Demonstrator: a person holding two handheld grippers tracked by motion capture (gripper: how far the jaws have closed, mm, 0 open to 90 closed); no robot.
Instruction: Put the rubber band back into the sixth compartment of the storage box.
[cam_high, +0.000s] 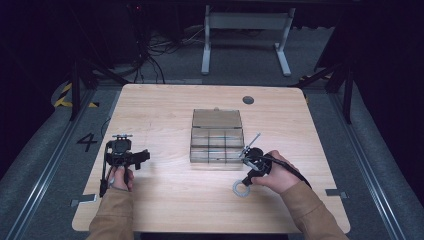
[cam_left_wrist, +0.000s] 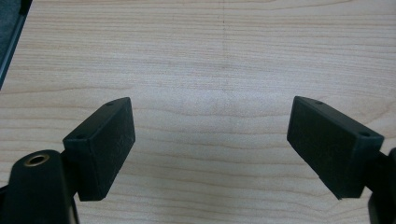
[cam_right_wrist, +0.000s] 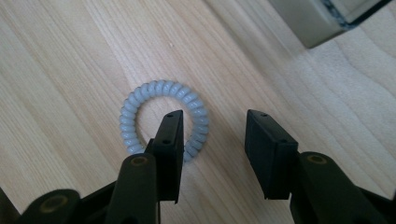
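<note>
Coiled hair tie (cam_right_wrist: 163, 116), pale grey-white and ring-shaped, lies flat on the wooden table (cam_high: 165, 200) with its opening facing straight up; being a near-round loop, it has no clear long axis. In the high view it sits near the front edge of the table, just below the right gripper (cam_high: 248, 172) and a little in front of the clear box (cam_high: 217, 136).

From the right gripper view, the right gripper (cam_right_wrist: 212, 126) hangs over the ring with its jaws spread apart: one jaw stands over the ring's hole and near rim, the other over bare wood just outside the loop. The pads do not press on the coil, so nothing is grasped.

That clear box is a shallow plastic organiser at the table's middle, its lid folded back away from the person. Thin walls split it into small compartments; whether anything lies in them I cannot tell.

Well apart on the other side, the left gripper (cam_left_wrist: 210, 135) is released too, jaws wide over bare wood.
</note>
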